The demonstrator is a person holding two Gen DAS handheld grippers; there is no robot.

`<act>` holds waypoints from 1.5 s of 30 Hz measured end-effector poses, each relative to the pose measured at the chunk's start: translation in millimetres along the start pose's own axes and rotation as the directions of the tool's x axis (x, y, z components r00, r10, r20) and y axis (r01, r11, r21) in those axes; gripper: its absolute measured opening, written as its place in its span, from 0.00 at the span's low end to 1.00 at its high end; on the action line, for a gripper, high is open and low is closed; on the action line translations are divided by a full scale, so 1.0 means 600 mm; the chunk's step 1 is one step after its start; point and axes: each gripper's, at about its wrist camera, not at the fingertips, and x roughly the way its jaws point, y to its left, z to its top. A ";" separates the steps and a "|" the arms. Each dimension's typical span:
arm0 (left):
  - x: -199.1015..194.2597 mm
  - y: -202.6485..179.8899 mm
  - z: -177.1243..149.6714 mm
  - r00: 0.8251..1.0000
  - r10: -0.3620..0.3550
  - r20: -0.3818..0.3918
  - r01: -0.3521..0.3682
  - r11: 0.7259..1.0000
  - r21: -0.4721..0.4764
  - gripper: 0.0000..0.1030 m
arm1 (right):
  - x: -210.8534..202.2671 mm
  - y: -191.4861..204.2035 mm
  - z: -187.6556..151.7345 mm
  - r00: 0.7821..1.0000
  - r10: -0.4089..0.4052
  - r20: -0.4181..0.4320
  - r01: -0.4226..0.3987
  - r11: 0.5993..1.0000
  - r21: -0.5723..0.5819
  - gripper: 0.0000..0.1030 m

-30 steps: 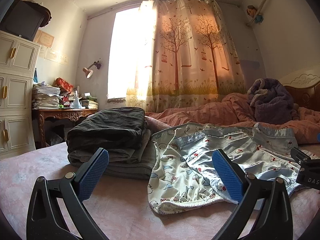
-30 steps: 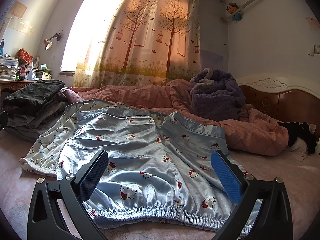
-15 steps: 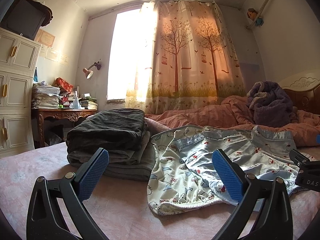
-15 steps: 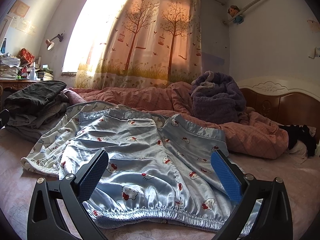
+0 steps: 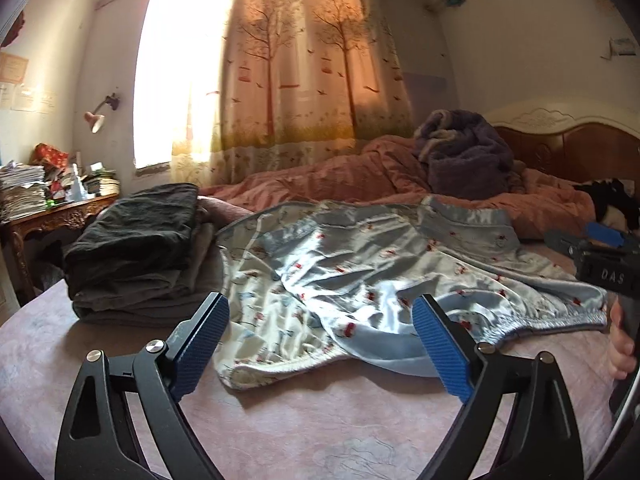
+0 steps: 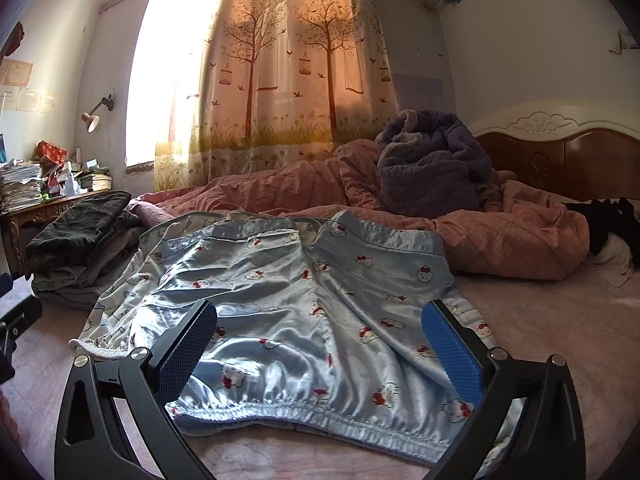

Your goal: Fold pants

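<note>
Pants point(image 6: 304, 312), light slippery blue satin spread mid-frame on the bed point(image 6: 560, 320), best pinched at the gathered elastic waistband point(image 6: 288, 400); left tongs point(image 5: 320, 344) and right tongs point(image 6: 320, 352) both apart, empty.

Black fingers point(image 5: 192, 344) — blue ribbed pads, silver screws — "DAS" lettering.

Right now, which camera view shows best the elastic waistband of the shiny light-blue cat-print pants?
The right wrist view: the elastic waistband runs unbroken, sharp and near, between the open fingers. The left wrist view shows it only sideways, blurred and farther off.
</note>
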 end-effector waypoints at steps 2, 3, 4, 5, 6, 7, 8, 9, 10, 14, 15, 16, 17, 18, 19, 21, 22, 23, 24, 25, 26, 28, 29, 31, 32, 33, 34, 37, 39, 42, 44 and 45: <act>0.022 -0.032 -0.009 0.996 -0.054 -0.076 0.056 0.998 0.026 0.82 | -0.007 -0.034 0.002 0.999 -0.034 -0.012 0.034 0.999 -0.019 1.00; 0.037 -0.050 -0.014 0.988 -0.087 -0.129 0.094 0.994 0.048 0.81 | -0.011 -0.041 0.002 0.999 -0.045 -0.019 0.044 0.999 -0.016 1.00; 0.053 -0.067 -0.018 0.976 -0.117 -0.185 0.132 0.989 0.072 0.77 | -0.011 -0.054 0.004 0.997 -0.061 -0.039 0.061 0.998 -0.005 0.99; 0.066 -0.082 -0.020 0.965 -0.131 -0.225 0.155 0.984 0.090 0.73 | -0.007 -0.070 0.007 0.995 -0.072 -0.071 0.073 0.997 0.011 0.99; 0.080 -0.096 -0.021 0.955 -0.136 -0.264 0.166 0.982 0.095 0.73 | -0.003 -0.081 0.008 0.992 -0.069 -0.102 0.073 0.997 0.034 0.97; 0.091 -0.103 -0.022 0.945 -0.142 -0.296 0.172 0.982 0.079 0.73 | 0.002 -0.093 0.007 0.989 -0.056 -0.133 0.065 0.996 0.062 0.92; 0.103 -0.104 -0.022 0.929 -0.163 -0.332 0.184 0.982 0.032 0.73 | 0.010 -0.115 0.007 0.985 -0.041 -0.166 0.058 0.993 0.098 0.88; 0.116 -0.097 -0.023 0.908 -0.197 -0.369 0.197 0.980 -0.039 0.73 | 0.019 -0.130 0.005 0.980 -0.035 -0.195 0.062 0.989 0.133 0.87; 0.129 -0.089 -0.026 0.882 -0.243 -0.405 0.209 0.970 -0.127 0.72 | 0.026 -0.144 0.001 0.974 -0.029 -0.224 0.069 0.983 0.172 0.84; 0.182 -0.040 -0.058 0.788 -0.393 -0.475 0.152 0.871 -0.468 0.62 | 0.057 -0.202 -0.032 0.935 0.019 -0.353 0.118 0.924 0.363 0.81; 0.189 -0.027 -0.066 0.782 -0.416 -0.465 0.130 0.837 -0.531 0.59 | 0.062 -0.218 -0.044 0.926 0.036 -0.376 0.130 0.904 0.407 0.81; 0.191 -0.016 -0.067 0.786 -0.438 -0.437 0.126 0.804 -0.581 0.58 | 0.069 -0.236 -0.053 0.915 0.061 -0.400 0.138 0.882 0.450 0.81; 0.191 -0.006 -0.066 0.788 -0.460 -0.409 0.130 0.774 -0.620 0.58 | 0.077 -0.247 -0.063 0.905 0.084 -0.416 0.144 0.862 0.487 0.81; 0.191 0.000 -0.066 0.787 -0.479 -0.388 0.134 0.747 -0.651 0.58 | 0.083 -0.257 -0.074 0.901 0.113 -0.419 0.138 0.842 0.522 0.79; 0.192 0.005 -0.067 0.786 -0.493 -0.372 0.133 0.723 -0.678 0.58 | 0.090 -0.264 -0.084 0.893 0.148 -0.424 0.129 0.819 0.559 0.69; 0.196 0.005 -0.069 0.786 -0.503 -0.361 0.128 0.703 -0.700 0.58 | 0.107 -0.274 -0.105 0.874 0.227 -0.430 0.107 0.773 0.626 0.54; 0.196 0.003 -0.068 0.790 -0.498 -0.358 0.127 0.704 -0.699 0.57 | 0.113 -0.276 -0.111 0.868 0.253 -0.426 0.098 0.755 0.649 0.47; 0.196 -0.001 -0.066 0.795 -0.489 -0.359 0.124 0.711 -0.692 0.50 | 0.115 -0.275 -0.113 0.865 0.261 -0.428 0.096 0.751 0.653 0.40; 0.199 -0.004 -0.066 0.796 -0.482 -0.365 0.124 0.721 -0.682 0.39 | 0.117 -0.269 -0.111 0.863 0.257 -0.435 0.099 0.759 0.644 0.37; 0.203 -0.010 -0.067 0.788 -0.483 -0.381 0.125 0.732 -0.669 0.10 | 0.119 -0.266 -0.112 0.862 0.250 -0.441 0.101 0.768 0.632 0.29; 0.209 -0.014 -0.072 0.777 -0.476 -0.411 0.109 0.745 -0.658 0.01 | 0.120 -0.257 -0.108 0.859 0.245 -0.449 0.108 0.771 0.628 0.20; 0.201 -0.009 -0.074 0.798 -0.441 -0.411 0.082 0.755 -0.651 0.01 | 0.120 -0.252 -0.109 0.857 0.242 -0.455 0.115 0.770 0.627 0.09; 0.191 -0.004 -0.069 0.819 -0.412 -0.399 0.077 0.769 -0.635 0.01 | 0.118 -0.250 -0.108 0.857 0.240 -0.456 0.118 0.770 0.627 0.07; 0.168 0.004 -0.050 0.866 -0.328 -0.378 0.064 0.822 -0.566 0.01 | 0.111 -0.251 -0.106 0.860 0.234 -0.453 0.118 0.773 0.624 0.05; 0.154 0.009 -0.042 0.883 -0.296 -0.364 0.065 0.845 -0.530 0.01 | 0.107 -0.249 -0.102 0.864 0.232 -0.448 0.114 0.775 0.622 0.05; 0.140 0.015 -0.035 0.894 -0.274 -0.355 0.065 0.862 -0.502 0.01 | 0.099 -0.249 -0.100 0.867 0.230 -0.443 0.110 0.777 0.619 0.05; 0.128 0.020 -0.030 0.899 -0.255 -0.356 0.059 0.876 -0.479 0.00 | 0.091 -0.246 -0.096 0.869 0.227 -0.441 0.109 0.780 0.616 0.04; 0.097 0.038 -0.030 0.895 -0.220 -0.388 0.032 0.900 -0.435 0.01 | 0.061 -0.218 -0.079 0.877 0.243 -0.415 0.048 0.813 0.580 0.02; 0.079 0.050 -0.035 0.895 -0.190 -0.404 0.006 0.910 -0.414 0.01 | 0.043 -0.187 -0.070 0.889 0.215 -0.403 0.018 0.865 0.501 0.02; 0.052 0.072 -0.053 0.897 -0.142 -0.418 -0.037 0.919 -0.392 0.01 | 0.018 -0.146 -0.070 0.902 0.189 -0.387 -0.006 0.905 0.426 0.01; 0.035 0.083 -0.069 0.892 -0.118 -0.436 -0.063 0.923 -0.379 0.01 | -0.002 -0.116 -0.067 0.911 0.174 -0.375 -0.027 0.930 0.366 0.01; 0.027 0.088 -0.078 0.888 -0.118 -0.445 -0.067 0.923 -0.378 0.01 | -0.012 -0.106 -0.064 0.916 0.161 -0.368 -0.030 0.941 0.336 0.01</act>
